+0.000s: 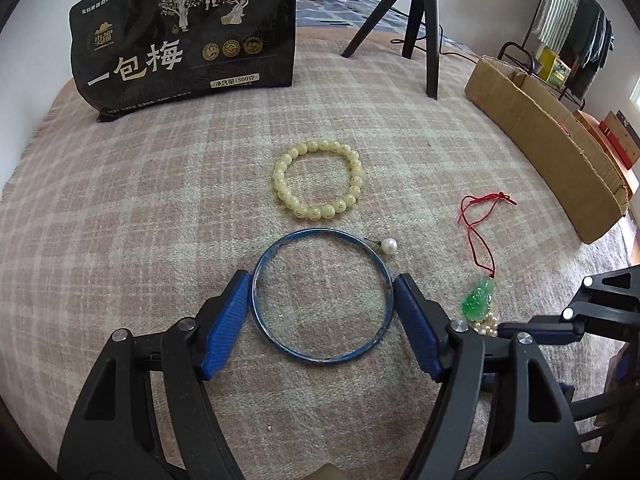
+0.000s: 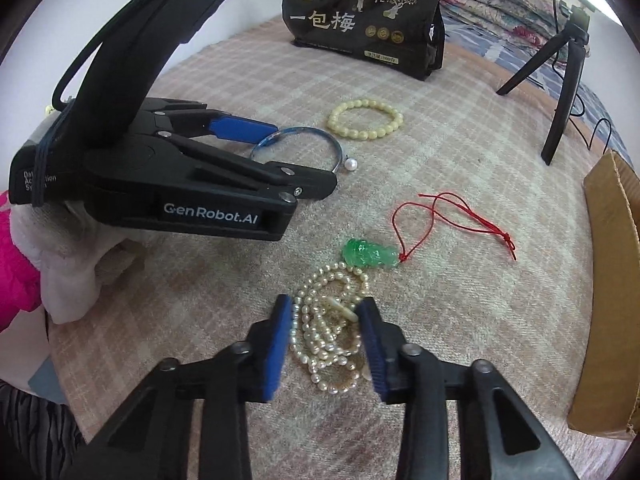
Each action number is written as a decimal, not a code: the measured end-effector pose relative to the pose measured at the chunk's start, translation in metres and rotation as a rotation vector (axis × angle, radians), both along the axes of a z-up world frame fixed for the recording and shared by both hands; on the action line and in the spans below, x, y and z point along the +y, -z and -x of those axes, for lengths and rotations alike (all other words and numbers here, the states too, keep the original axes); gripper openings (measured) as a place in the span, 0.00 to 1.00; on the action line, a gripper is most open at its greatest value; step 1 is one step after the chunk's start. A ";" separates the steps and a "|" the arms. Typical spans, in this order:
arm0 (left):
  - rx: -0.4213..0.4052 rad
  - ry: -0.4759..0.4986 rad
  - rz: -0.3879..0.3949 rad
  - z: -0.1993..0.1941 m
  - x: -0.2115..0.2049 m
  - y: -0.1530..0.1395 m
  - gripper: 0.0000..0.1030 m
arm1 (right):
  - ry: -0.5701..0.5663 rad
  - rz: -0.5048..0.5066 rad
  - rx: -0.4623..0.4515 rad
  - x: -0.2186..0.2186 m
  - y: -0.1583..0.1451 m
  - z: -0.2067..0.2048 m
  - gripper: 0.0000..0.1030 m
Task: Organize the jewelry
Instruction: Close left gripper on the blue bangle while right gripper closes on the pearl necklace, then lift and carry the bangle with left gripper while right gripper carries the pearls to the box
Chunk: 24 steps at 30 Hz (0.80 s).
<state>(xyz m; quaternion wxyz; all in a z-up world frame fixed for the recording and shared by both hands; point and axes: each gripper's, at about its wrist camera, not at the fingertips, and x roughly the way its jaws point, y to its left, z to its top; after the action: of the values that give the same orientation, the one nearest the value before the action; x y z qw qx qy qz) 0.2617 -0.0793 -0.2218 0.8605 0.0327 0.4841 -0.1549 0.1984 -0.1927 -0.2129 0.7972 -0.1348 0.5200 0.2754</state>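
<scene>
A blue bangle [image 1: 322,356] lies on the plaid cloth between the pads of my left gripper [image 1: 322,280], which touch its two sides; it also shows in the right wrist view [image 2: 296,133]. A yellow bead bracelet [image 1: 318,212] [image 2: 364,120] lies beyond it. A pearl earring [image 1: 389,246] [image 2: 351,164] sits by the bangle's far right. A green jade pendant [image 1: 478,300] [image 2: 368,255] on a red cord [image 1: 478,232] lies right. My right gripper [image 2: 326,316] straddles a heap of pearl necklace [image 2: 328,328], jaws part open around it.
A black snack bag [image 1: 188,32] [image 2: 364,16] stands at the far side. A black tripod [image 1: 420,20] [image 2: 560,80] stands far right. A cardboard box [image 1: 548,140] [image 2: 612,280] lines the right edge. A gloved hand [image 2: 68,252] holds the left gripper.
</scene>
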 end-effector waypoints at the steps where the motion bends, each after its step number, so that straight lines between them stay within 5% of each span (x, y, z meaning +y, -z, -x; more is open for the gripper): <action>1: -0.002 0.000 -0.002 0.001 0.000 0.000 0.72 | 0.000 -0.003 0.003 0.000 0.000 0.000 0.21; 11: -0.007 -0.023 0.006 0.008 0.008 -0.007 0.72 | 0.024 -0.016 -0.014 0.000 -0.006 0.005 0.06; 24: -0.051 -0.052 0.006 0.019 0.023 -0.032 0.72 | 0.075 -0.065 -0.070 -0.010 -0.038 0.017 0.05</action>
<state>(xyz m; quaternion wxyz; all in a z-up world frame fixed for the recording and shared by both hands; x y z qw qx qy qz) 0.2424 -0.0559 -0.1901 0.8764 0.0213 0.4623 -0.1332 0.1817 -0.2027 -0.1746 0.8286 -0.0989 0.4873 0.2572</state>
